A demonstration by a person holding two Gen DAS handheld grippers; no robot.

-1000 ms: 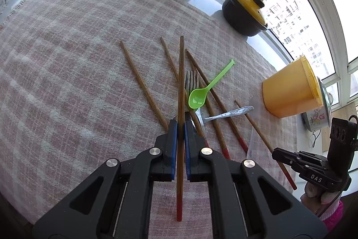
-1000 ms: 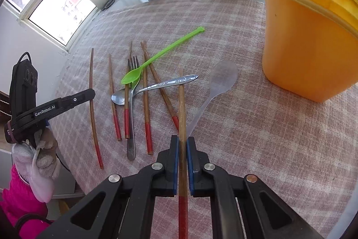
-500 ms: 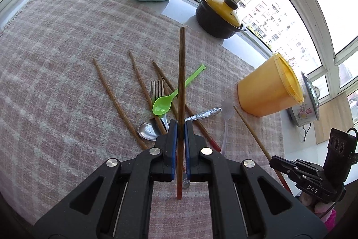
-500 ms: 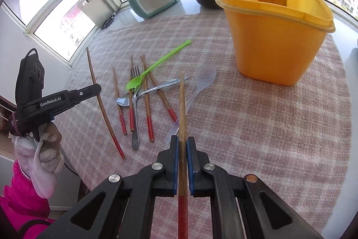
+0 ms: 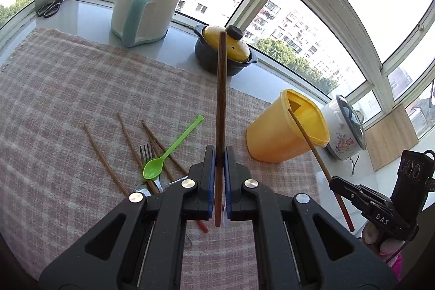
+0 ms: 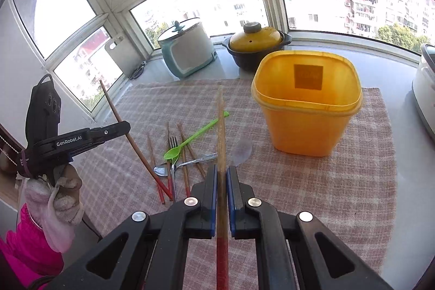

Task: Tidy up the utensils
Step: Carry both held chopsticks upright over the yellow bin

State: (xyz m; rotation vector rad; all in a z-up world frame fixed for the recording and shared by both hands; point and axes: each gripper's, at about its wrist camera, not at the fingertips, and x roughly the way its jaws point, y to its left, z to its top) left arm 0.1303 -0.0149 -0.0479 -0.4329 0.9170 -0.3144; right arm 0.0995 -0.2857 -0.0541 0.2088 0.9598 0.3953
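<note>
Both hand-held grippers are clenched, each on a single red-tipped wooden chopstick: the left hand-held gripper (image 5: 219,181) pinches its chopstick (image 5: 220,99) near the red end, and the right hand-held gripper (image 6: 221,195) does the same with its chopstick (image 6: 220,132), both sticks running straight out along the fingers, well above the bench (image 6: 326,195) and its pink checked cloth (image 5: 54,99).

A yellow plastic tub (image 6: 307,110), open at the top, stands far right on the cloth. From the right hand-held gripper it lies ahead and slightly right; from the left it sits off to the right, with the other chopstick's tip already showing against its mouth. The right hand looks the nearer, so its stick would probably go in first, tipped until its long axis points down.

Counted on the bench: one tub, one teal and white cooker (image 6: 187,48) and one yellow-lidded clay pot (image 6: 255,45) at the far edge. On the cloth to the left lie four more chopsticks (image 6: 151,151), roughly parallel, one green plastic spoon (image 6: 190,139), one clear plastic spoon (image 6: 242,148), one metal spoon (image 6: 187,162) and one fork (image 6: 173,154), overlapping in a loose heap.
</note>
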